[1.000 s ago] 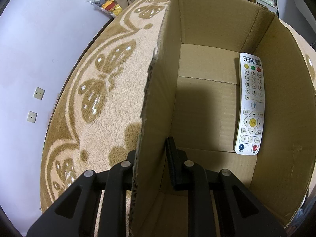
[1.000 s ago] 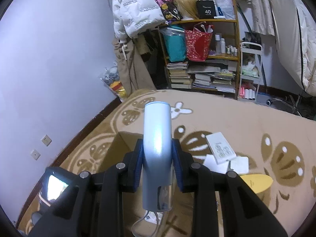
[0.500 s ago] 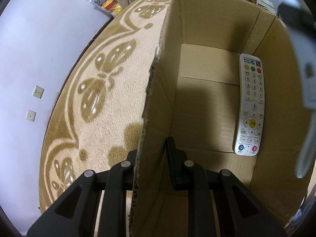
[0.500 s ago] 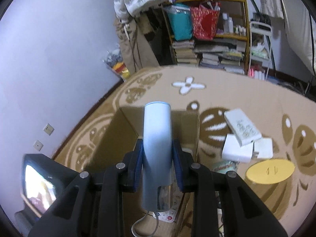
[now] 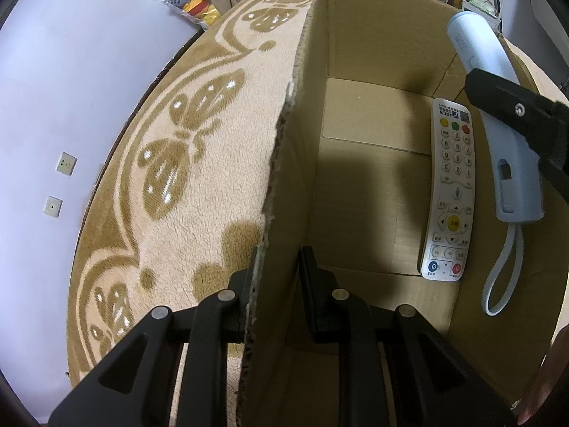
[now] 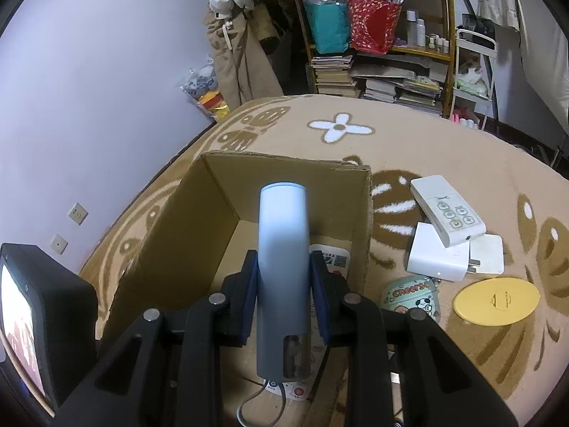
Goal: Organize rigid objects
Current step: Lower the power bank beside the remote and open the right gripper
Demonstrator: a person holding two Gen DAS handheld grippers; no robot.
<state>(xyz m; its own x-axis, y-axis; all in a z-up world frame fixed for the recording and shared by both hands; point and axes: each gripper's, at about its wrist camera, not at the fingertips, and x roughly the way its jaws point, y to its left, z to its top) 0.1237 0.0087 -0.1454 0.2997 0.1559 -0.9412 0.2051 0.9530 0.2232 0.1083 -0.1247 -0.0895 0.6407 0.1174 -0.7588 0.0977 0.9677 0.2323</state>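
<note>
Box: open brown cardboard box point(image 5: 373, 82) on the beige patterned carpet point(image 5: 199, 163); its left wall sits between the left gripper point(image 5: 281, 267) fingers, which are pinched on it to steady it.
Right gripper: right gripper point(image 6: 282, 277), blue pads closed tight on the pale blue cylindrical device with a grey wrist loop point(image 6: 282, 249).
Change: a second ago the right wrist view showed the device high over the carpet with the box barely in sight; now the box fills that view under it, and the left wrist view, where it was absent, shows the device hanging inside the right side of the box.
Device position: above the white remote control with coloured buttons point(image 5: 450, 192), which lies flat on the box floor along the right wall; not yet set down, loop dangling.
Meaning: transport looks nearly done; lowering and release likely remain.
Left outside: white power strip point(image 6: 448, 215), white charger blocks point(image 6: 437, 258), green cartoon case point(image 6: 409, 297) and yellow oval lid point(image 6: 496, 300) lie on the carpet to the right of the box.
</note>
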